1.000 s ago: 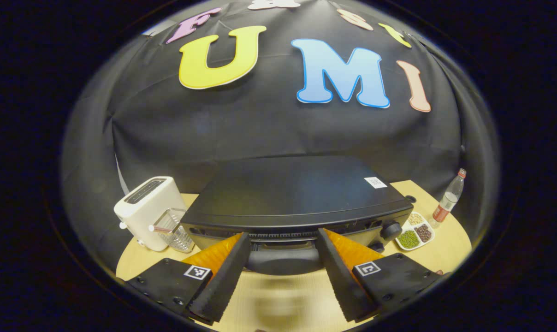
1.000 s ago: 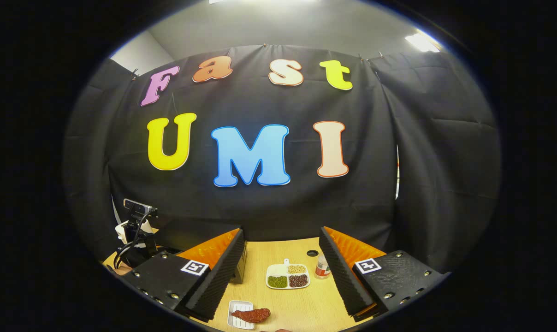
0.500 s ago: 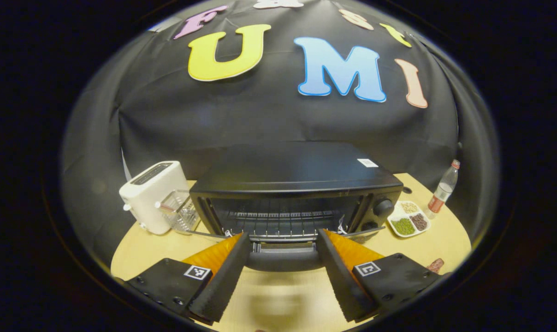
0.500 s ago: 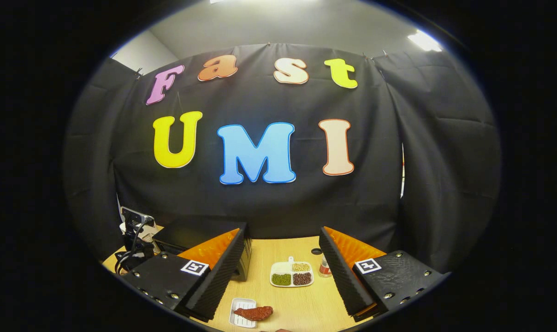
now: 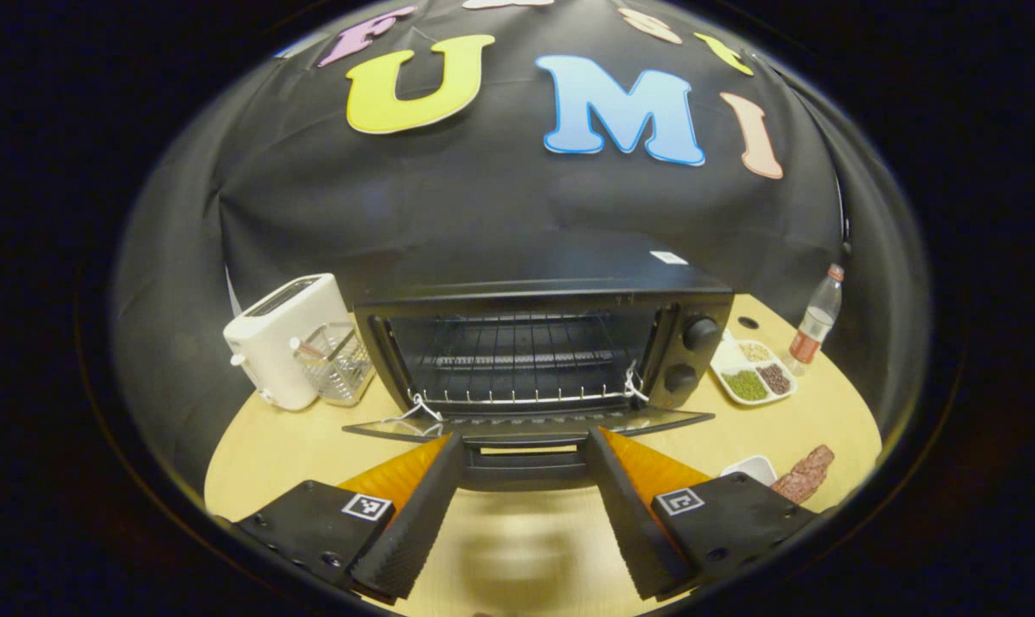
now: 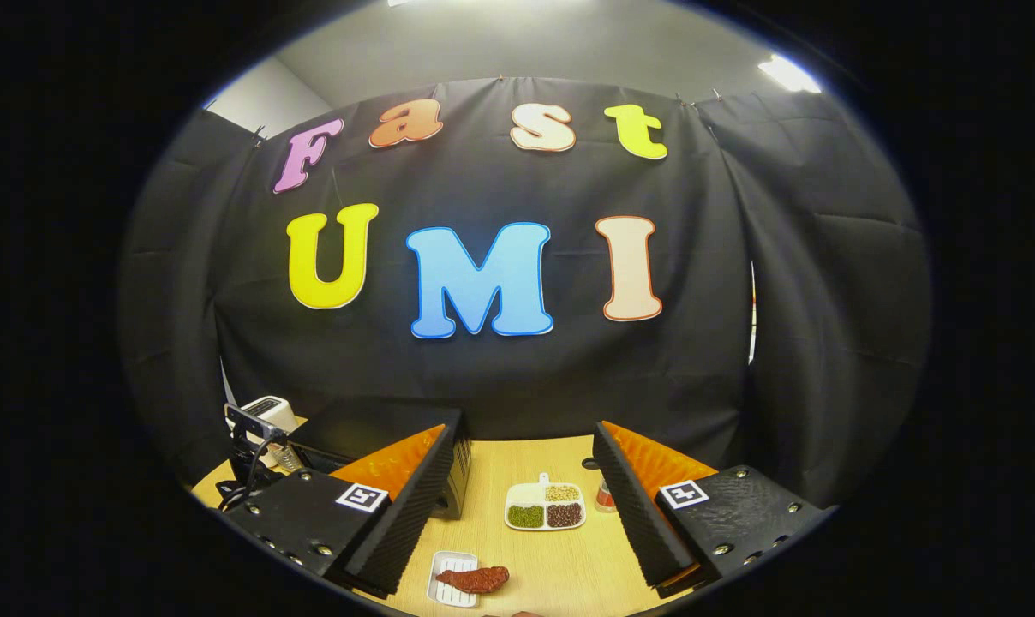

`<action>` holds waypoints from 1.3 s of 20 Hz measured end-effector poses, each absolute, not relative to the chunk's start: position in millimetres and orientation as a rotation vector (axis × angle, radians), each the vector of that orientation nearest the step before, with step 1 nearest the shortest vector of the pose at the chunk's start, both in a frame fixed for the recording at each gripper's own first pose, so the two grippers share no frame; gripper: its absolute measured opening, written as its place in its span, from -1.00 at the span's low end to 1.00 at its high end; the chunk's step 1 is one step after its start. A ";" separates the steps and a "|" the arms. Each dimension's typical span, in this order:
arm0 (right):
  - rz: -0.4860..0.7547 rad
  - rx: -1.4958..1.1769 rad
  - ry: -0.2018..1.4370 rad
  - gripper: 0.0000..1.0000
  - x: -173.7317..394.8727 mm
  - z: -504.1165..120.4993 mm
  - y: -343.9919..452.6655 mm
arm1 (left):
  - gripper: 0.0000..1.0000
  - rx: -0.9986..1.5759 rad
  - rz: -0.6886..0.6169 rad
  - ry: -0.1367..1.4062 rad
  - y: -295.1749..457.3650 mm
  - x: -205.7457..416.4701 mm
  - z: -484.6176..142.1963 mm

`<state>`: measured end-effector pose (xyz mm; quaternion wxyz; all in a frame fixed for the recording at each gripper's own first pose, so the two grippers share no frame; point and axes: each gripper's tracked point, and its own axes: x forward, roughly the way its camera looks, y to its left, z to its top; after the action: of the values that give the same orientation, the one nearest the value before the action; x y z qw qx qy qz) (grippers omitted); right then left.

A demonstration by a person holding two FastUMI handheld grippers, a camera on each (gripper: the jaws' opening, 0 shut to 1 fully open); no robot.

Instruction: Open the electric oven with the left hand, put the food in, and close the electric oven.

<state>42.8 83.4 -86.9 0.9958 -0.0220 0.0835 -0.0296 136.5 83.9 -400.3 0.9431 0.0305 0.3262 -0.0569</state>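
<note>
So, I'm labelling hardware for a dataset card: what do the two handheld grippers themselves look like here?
Both look alike. The left gripper has two wedge-shaped fingers with ribbed inner faces, on black bodies with small screws, each bearing a square black-and-white marker tag. The right gripper has the same build, fingers and tags. From the right gripper view, cables hang on the far left gripper.

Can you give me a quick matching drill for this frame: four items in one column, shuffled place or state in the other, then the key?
Items
1. oven door
2. toaster
3. bottle
4. food

Place or state
A. white, to the left of the oven in the left gripper view
B. folded down flat, wire rack exposed
C. lying on a small white tray on the table
D. upright at the table's far right edge in the left gripper view

Pairs: 1-B, 2-A, 3-D, 4-C
</note>
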 end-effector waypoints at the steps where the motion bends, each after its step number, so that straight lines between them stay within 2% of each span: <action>1: -0.056 -0.046 0.169 0.99 42.6 -87.6 83.4 | 0.92 0.059 -0.121 0.674 84.3 132.7 -403.0; 2: -0.055 -0.049 0.171 0.99 43.3 -88.3 82.0 | 1.00 0.049 -0.122 0.680 84.5 130.3 -410.9; 10: -0.056 -0.059 0.205 0.99 43.3 -99.3 78.2 | 1.00 0.011 -0.106 0.792 86.0 98.0 -449.3; 11: -0.047 -0.054 0.213 0.99 44.3 -101.4 80.7 | 0.93 -0.004 -0.102 0.803 86.2 95.7 -453.2; 12: -0.041 -0.054 0.219 0.99 44.9 -102.3 82.3 | 1.00 -0.008 -0.101 0.806 85.8 95.9 -455.6; 13: -0.036 -0.060 0.224 0.99 45.7 -104.8 83.0 | 0.94 -0.002 -0.105 0.807 85.8 97.6 -456.8; 15: -0.022 -0.068 0.251 0.99 46.4 -114.1 84.8 | 1.00 0.007 -0.117 0.821 86.6 97.1 -463.3; 16: -0.013 -0.067 0.268 0.99 46.6 -119.2 86.1 | 0.94 0.006 -0.113 0.833 88.7 96.0 -467.4; 18: -0.005 -0.062 0.299 0.99 45.0 -128.3 85.3 | 0.94 -0.014 -0.095 0.862 95.0 94.3 -478.0; 19: -0.003 -0.058 0.313 0.99 44.3 -133.0 84.9 | 1.00 -0.040 -0.091 0.865 95.0 91.1 -476.7; 20: 0.002 -0.052 0.325 0.99 44.6 -137.0 84.5 | 0.94 -0.047 -0.082 0.869 96.8 91.2 -479.6; 22: 0.019 -0.024 0.360 0.99 46.4 -149.3 84.0 | 1.00 -0.054 -0.076 0.868 100.5 89.0 -477.5; 24: 0.031 0.017 0.421 1.00 48.7 -171.3 78.9 | 0.86 -0.080 -0.085 0.826 96.7 90.0 -458.8; 26: 0.042 0.075 0.506 0.99 50.3 -200.9 72.5 | 0.94 -0.090 -0.094 0.769 95.6 92.1 -431.9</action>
<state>50.3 72.5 -200.9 0.9672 0.0372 0.2503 0.0206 92.1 95.6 -431.9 0.9249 -0.0438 0.3749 -0.0457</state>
